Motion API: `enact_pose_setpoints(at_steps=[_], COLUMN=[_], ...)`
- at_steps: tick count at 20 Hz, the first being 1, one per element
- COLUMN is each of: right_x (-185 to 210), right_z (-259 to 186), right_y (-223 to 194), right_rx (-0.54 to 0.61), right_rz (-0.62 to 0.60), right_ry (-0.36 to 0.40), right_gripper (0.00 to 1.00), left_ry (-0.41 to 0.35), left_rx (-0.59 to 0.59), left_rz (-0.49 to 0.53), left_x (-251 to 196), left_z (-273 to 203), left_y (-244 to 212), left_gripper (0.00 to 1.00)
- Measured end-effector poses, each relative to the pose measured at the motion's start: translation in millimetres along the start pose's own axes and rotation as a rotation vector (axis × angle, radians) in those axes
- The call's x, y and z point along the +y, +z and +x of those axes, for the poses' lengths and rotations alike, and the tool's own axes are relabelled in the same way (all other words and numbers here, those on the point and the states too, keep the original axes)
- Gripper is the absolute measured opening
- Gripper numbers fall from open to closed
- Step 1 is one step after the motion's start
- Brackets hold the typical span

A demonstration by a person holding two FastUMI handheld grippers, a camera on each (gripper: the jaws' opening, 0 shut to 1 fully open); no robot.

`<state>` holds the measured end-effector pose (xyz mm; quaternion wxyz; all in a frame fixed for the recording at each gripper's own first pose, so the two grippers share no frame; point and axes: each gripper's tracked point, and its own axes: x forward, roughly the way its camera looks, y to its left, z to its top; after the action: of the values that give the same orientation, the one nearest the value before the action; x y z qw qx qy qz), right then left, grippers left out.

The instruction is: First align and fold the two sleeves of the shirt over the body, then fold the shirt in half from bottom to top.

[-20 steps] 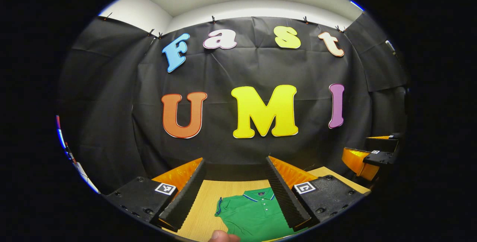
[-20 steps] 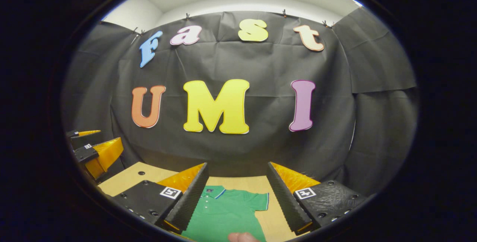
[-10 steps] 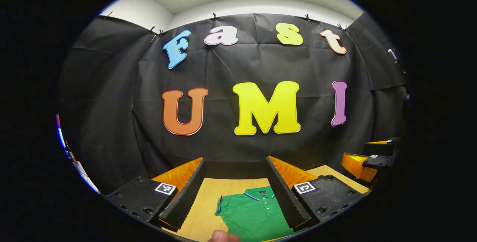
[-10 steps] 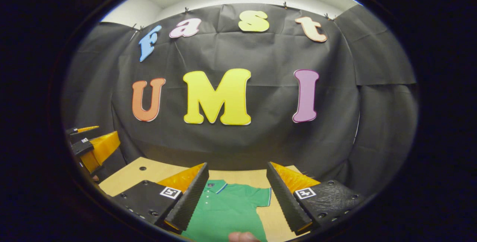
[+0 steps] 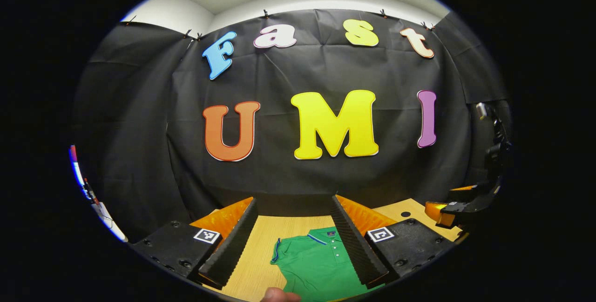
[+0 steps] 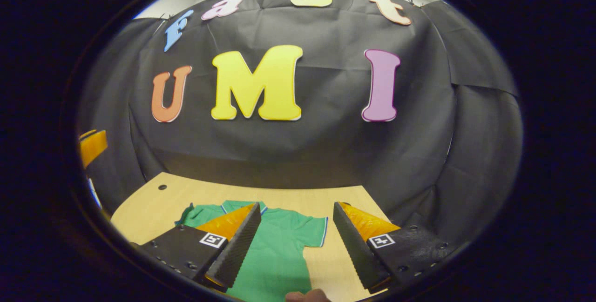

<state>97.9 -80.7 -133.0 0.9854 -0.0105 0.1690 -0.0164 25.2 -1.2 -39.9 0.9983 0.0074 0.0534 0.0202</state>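
The shirt [image 6: 274, 251] lies flat and unfolded on the wooden surface [image 6: 153, 204], collar toward the booth's back wall at 12 o'clock, so its long axis runs from 6 to 12 o'clock, in line with both grippers. In the right gripper view, the right gripper [image 6: 294, 246] hangs above it with jaws wide and empty; the shirt's right sleeve [image 6: 313, 233] shows in the gap between them, toward 1 o'clock. In the left gripper view, the left gripper [image 5: 293, 241] also has wide, empty jaws, with the left sleeve [image 5: 279, 253] toward 11 o'clock and the collar [image 5: 323, 237] toward 1 o'clock. Each gripper looks nearer its own-side sleeve, so neither need cross over. Neither sleeve is folded yet.
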Motion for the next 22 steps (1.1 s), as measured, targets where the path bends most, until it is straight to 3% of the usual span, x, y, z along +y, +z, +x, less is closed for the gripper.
enact_pose_setpoints(at_steps=[8,14,22], right_x=[-53.1,-68.9,-81.1], right_z=[116.1,204.4,268.9], right_y=[-82.9,-153.4,-190.8], right_rx=[0.226,0.359,0.427], right_rz=[0.048,0.027,-0.016], right_ry=[-0.031,-0.029,-0.025], right_gripper=[0.96,0.94,0.95], left_ry=[0.031,0.096,0.146], left_rx=[0.064,0.127,0.206], left_rz=[-0.017,-0.018,-0.009], left_x=[-6.1,6.4,13.6], left_z=[10.2,24.1,26.5], left_y=[-16.3,-32.5,-60.5], left_gripper=[0.99,0.99,0.99])
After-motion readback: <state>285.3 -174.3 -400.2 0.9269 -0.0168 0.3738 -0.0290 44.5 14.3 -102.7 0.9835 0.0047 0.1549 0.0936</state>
